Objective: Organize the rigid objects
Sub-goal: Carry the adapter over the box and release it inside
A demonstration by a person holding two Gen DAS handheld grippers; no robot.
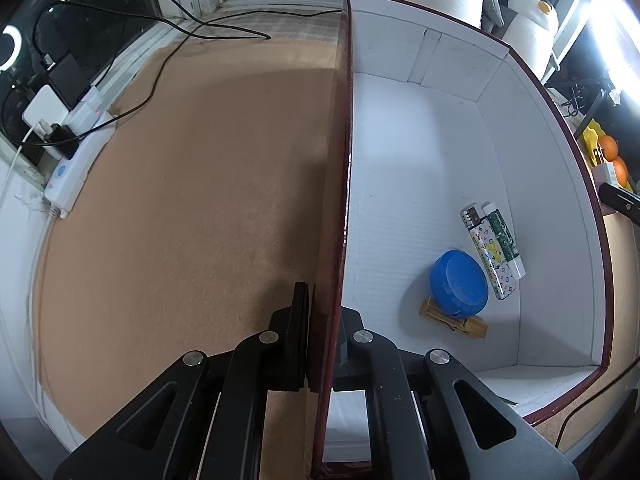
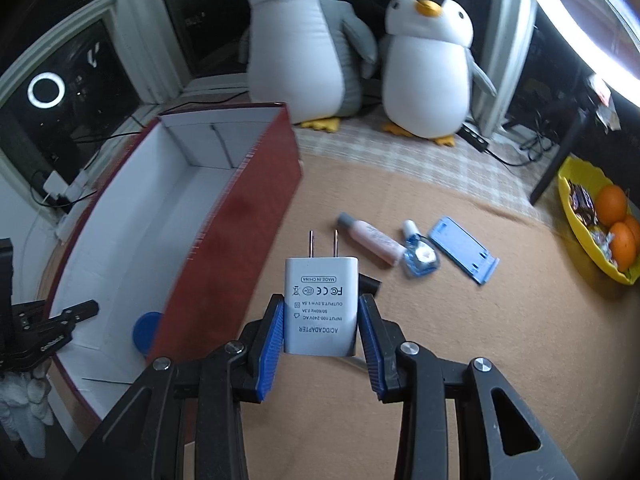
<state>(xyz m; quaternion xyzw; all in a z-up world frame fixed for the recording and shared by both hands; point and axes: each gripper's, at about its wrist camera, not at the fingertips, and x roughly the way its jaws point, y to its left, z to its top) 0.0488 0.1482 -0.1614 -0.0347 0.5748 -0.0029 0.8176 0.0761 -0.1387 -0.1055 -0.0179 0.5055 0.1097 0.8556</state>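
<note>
My right gripper (image 2: 321, 320) is shut on a white AC/DC plug adapter (image 2: 320, 304), prongs pointing away, lifted above the brown mat to the right of the box. The box (image 2: 224, 216) is dark red outside and white inside. My left gripper (image 1: 322, 320) is shut on the box's left wall (image 1: 345, 184), one finger on each side. Inside the box lie a blue round lid (image 1: 459, 283), a wooden clothespin (image 1: 452, 318) and two lighters (image 1: 492, 250). On the mat lie a pink tube (image 2: 372, 238), a small blue bottle (image 2: 418, 254) and a blue phone stand (image 2: 464, 249).
Two plush penguins (image 2: 424, 68) stand at the back of the mat. A yellow bowl (image 2: 576, 224) with oranges and sweets sits at the far right. A white power strip (image 1: 76, 160) with plugged cables lies along the left edge, and a black cable (image 1: 200, 24) crosses the mat's far end.
</note>
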